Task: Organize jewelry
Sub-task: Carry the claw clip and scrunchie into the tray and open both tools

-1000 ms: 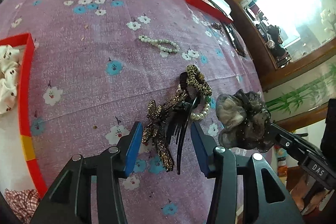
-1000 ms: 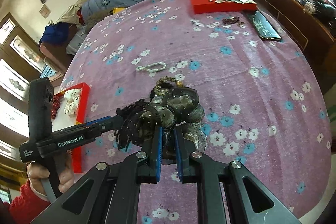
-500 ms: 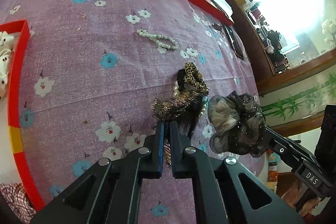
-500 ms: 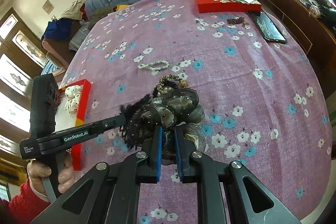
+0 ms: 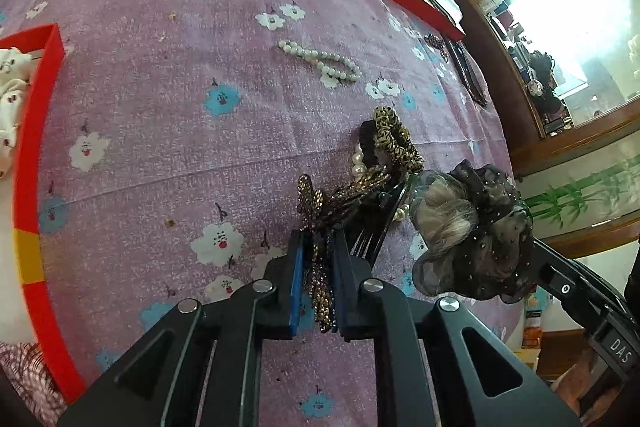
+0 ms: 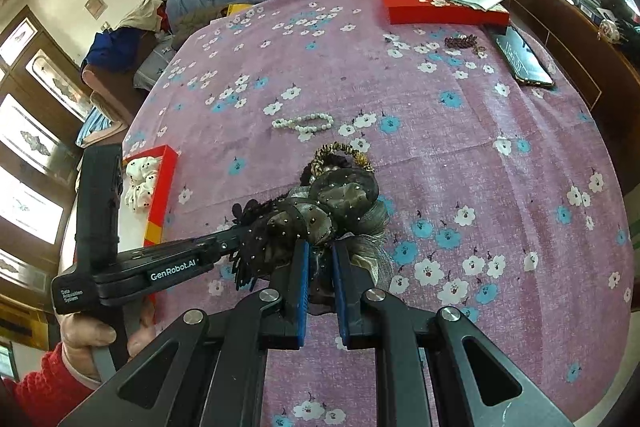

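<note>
My left gripper (image 5: 318,259) is shut on a brown rhinestone hair clip (image 5: 320,279) at the near end of a jewelry pile on the purple flowered cloth. The pile holds a leopard scrunchie (image 5: 394,139), a black comb clip (image 5: 370,231) and pearl beads (image 5: 357,163). My right gripper (image 6: 320,259) is shut on a dark sheer sequinned scrunchie (image 6: 332,203), held just above the pile; it also shows in the left wrist view (image 5: 476,231). A pearl bracelet (image 5: 320,61) lies farther back, also seen in the right wrist view (image 6: 304,123).
A red tray (image 5: 30,163) with a white scrunchie (image 6: 140,183) sits at the left. A red box (image 6: 440,7) with papers, a dark bead string (image 6: 462,41) and a phone (image 6: 524,61) lie at the far right. A wooden cabinet borders the right side.
My left gripper closed on the rhinestone hair clip and has lifted its near end slightly. The right gripper keeps holding the dark scrunchie, barely moved.
</note>
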### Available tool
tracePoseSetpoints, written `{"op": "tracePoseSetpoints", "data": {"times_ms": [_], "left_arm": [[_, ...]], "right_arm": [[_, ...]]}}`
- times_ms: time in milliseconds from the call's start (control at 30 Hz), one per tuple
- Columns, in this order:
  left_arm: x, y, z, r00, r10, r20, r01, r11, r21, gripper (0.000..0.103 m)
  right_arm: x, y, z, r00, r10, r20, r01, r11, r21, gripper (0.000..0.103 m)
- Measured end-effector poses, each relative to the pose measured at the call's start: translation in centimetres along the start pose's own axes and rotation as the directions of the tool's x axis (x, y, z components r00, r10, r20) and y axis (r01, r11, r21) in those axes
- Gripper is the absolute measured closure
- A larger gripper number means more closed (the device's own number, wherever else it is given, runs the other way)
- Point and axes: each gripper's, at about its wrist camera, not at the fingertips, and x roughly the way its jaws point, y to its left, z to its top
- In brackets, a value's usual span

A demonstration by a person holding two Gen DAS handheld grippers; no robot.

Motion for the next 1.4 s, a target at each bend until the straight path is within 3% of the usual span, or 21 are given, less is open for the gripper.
{"op": "tracePoseSetpoints", "data": {"times_ms": [167, 333, 500, 567, 733, 800, 833, 900, 933, 967, 1100, 1133, 1167, 1200, 1233, 1267, 1400], "left_arm": [[-4.9, 0.4, 0.2, 0.997, -0.020, 0.078, 0.021, 1.000, -0.015, 0.093], [-11.3, 3.5, -0.1, 0.985, 0.013, 0.175, -0.002, 0.998, -0.063, 0.093], [-17.1, 9.6, -1.3, 0.956, 0.154, 0.249, -0.116, 0.980, -0.161, 0.093], [-18.7, 12.1, -2.1, 0.934, 0.246, 0.259, -0.197, 0.960, -0.200, 0.093], [-20.3, 17.8, -3.7, 0.910, 0.345, 0.230, -0.269, 0.914, -0.304, 0.092], [-20.7, 19.6, -4.2, 0.895, 0.390, 0.217, -0.310, 0.893, -0.327, 0.092], [-20.7, 20.1, -4.4, 0.888, 0.410, 0.207, -0.330, 0.884, -0.332, 0.092], [-20.6, 21.8, -4.8, 0.875, 0.455, 0.169, -0.381, 0.860, -0.340, 0.092], [-20.5, 22.4, -4.8, 0.869, 0.469, 0.156, -0.397, 0.851, -0.344, 0.092], [-20.2, 23.2, -4.8, 0.866, 0.481, 0.136, -0.412, 0.842, -0.348, 0.092], [-19.8, 24.7, -4.7, 0.870, 0.477, 0.125, -0.408, 0.839, -0.359, 0.093], [-19.8, 24.6, -4.5, 0.868, 0.479, 0.126, -0.412, 0.839, -0.355, 0.093], [-19.7, 24.5, -4.2, 0.862, 0.491, 0.127, -0.425, 0.836, -0.346, 0.093], [-19.6, 24.4, -3.9, 0.859, 0.496, 0.127, -0.432, 0.835, -0.342, 0.093], [-19.6, 24.4, -3.8, 0.857, 0.499, 0.126, -0.436, 0.834, -0.338, 0.093], [-19.6, 24.3, -3.7, 0.856, 0.501, 0.126, -0.438, 0.833, -0.338, 0.093], [-19.8, 24.6, -3.7, 0.864, 0.489, 0.121, -0.423, 0.834, -0.354, 0.093]], "right_arm": [[-0.4, 1.3, 0.8, 1.000, 0.011, 0.021, -0.010, 1.000, -0.020, 0.089], [0.1, 4.9, 1.9, 0.998, 0.050, 0.033, -0.047, 0.995, -0.085, 0.089], [1.6, 9.9, 2.4, 0.994, 0.105, 0.012, -0.101, 0.982, -0.161, 0.089], [2.2, 11.8, 2.4, 0.992, 0.123, 0.003, -0.120, 0.974, -0.194, 0.090], [3.8, 17.3, 2.1, 0.990, 0.142, -0.005, -0.137, 0.945, -0.297, 0.091], [4.3, 17.5, 1.9, 0.991, 0.130, -0.015, -0.128, 0.946, -0.297, 0.091], [4.6, 17.2, 1.8, 0.992, 0.120, -0.029, -0.123, 0.948, -0.295, 0.086], [5.4, 16.1, 1.0, 0.996, 0.053, -0.065, -0.070, 0.954, -0.293, 0.059], [5.6, 15.5, 0.6, 0.997, 0.023, -0.070, -0.042, 0.956, -0.289, 0.039], [5.8, 15.0, 0.4, 0.997, 0.003, -0.072, -0.024, 0.958, -0.285, 0.033], [7.5, 12.9, -1.4, 0.986, -0.088, -0.139, 0.051, 0.966, -0.255, 0.033], [7.9, 12.3, -1.7, 0.983, -0.096, -0.158, 0.058, 0.970, -0.235, 0.034], [8.3, 12.1, -1.9, 0.980, -0.098, -0.172, 0.059, 0.974, -0.219, 0.046], [8.7, 11.7, -2.2, 0.978, -0.091, -0.186, 0.053, 0.979, -0.198, 0.059], [9.2, 11.3, -2.4, 0.975, -0.082, -0.208, 0.045, 0.983, -0.176, 0.086], [9.4, 11.1, -2.5, 0.972, -0.078, -0.221, 0.041, 0.986, -0.164, 0.094], [7.7, 11.0, -1.9, 0.984, -0.050, -0.169, 0.028, 0.991, -0.131, 0.096]]}}
